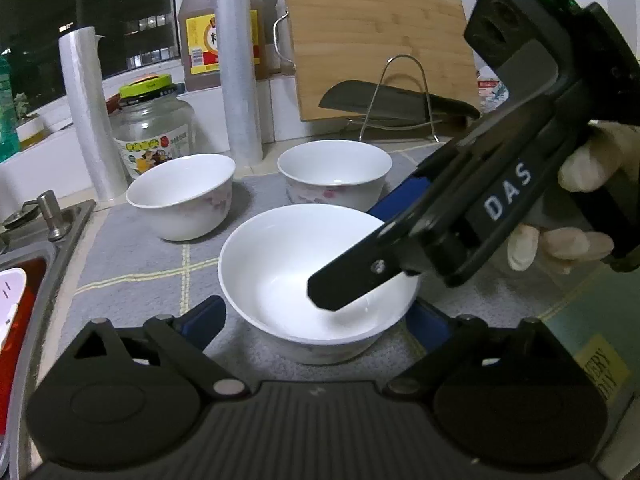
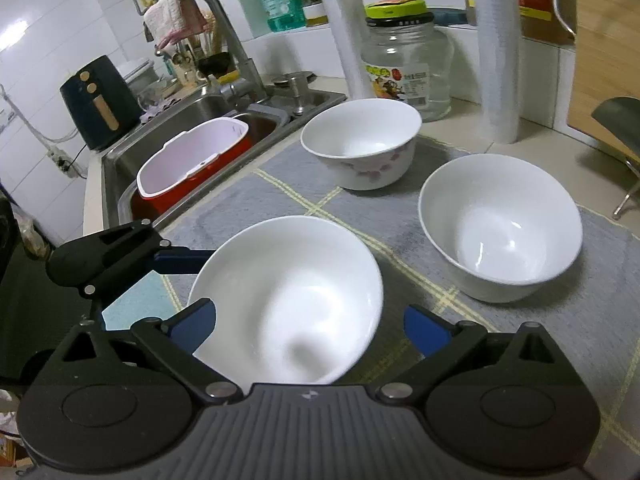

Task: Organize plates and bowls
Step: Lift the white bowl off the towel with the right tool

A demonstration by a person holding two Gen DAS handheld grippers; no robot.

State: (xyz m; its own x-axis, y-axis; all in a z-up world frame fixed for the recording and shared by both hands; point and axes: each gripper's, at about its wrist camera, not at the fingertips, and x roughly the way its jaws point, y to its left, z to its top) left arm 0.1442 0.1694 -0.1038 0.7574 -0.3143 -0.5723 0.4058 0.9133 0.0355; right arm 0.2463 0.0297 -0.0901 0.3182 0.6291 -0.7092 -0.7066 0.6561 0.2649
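Both grippers' jaws stand spread around the nearest bowl [image 1: 316, 280] on the grey mat [image 1: 132, 256].

Right gripper [image 2: 310, 328] straddles its rim; left gripper [image 1: 316, 320] flanks it. Two bowls [image 1: 182, 196] [image 1: 335, 176] stand at 11 and 12 o'clock; jar [image 1: 154, 128] and cutting board [image 1: 380, 40] behind.

Grey checked mat [image 2: 400, 264] on the countertop [image 2: 452, 120], bearing three white bowls [image 2: 500, 228]; glass jar [image 2: 404, 64] standing behind on bare counter.

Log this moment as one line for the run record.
bowls: three on grey mat | nearest bowl between both open grippers | left gripper open | right gripper open | nothing lifted
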